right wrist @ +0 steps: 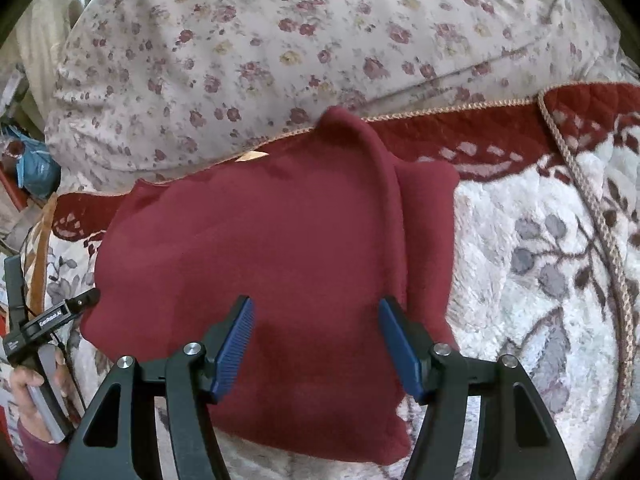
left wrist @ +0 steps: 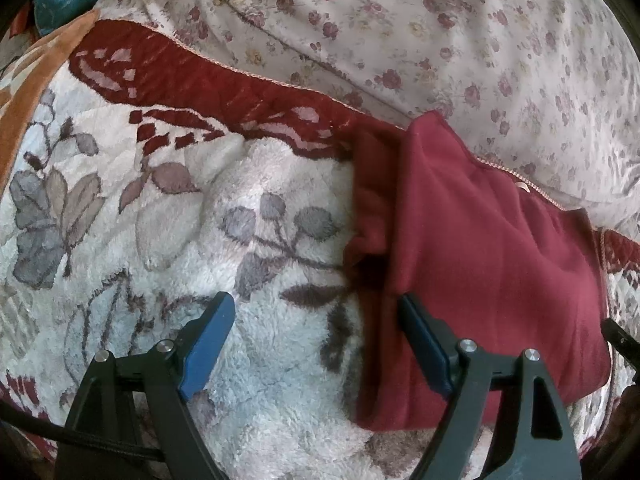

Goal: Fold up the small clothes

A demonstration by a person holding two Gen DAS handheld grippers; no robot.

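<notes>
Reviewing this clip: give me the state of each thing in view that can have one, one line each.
Dark red garment: lying on the blanket, partly folded, one layer turned over along a ridge.
Left gripper: open, nothing held, jaws over the garment's edge.
Right gripper: open, above the garment, not gripping it.
Fleece blanket: spread flat under the garment.
Floral quilt: bunched behind the blanket.

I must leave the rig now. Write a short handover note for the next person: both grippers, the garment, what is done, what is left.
Left gripper: open, empty, over the fluffy white floral blanket beside the garment's edge.
Right gripper: open, empty, above the garment.
Dark red fleece garment: lies on the blanket, partly folded, one side flap turned over along a raised crease.
Done: at least one fold.
Left: probably further folds and smoothing; no grip is taken yet.
</notes>
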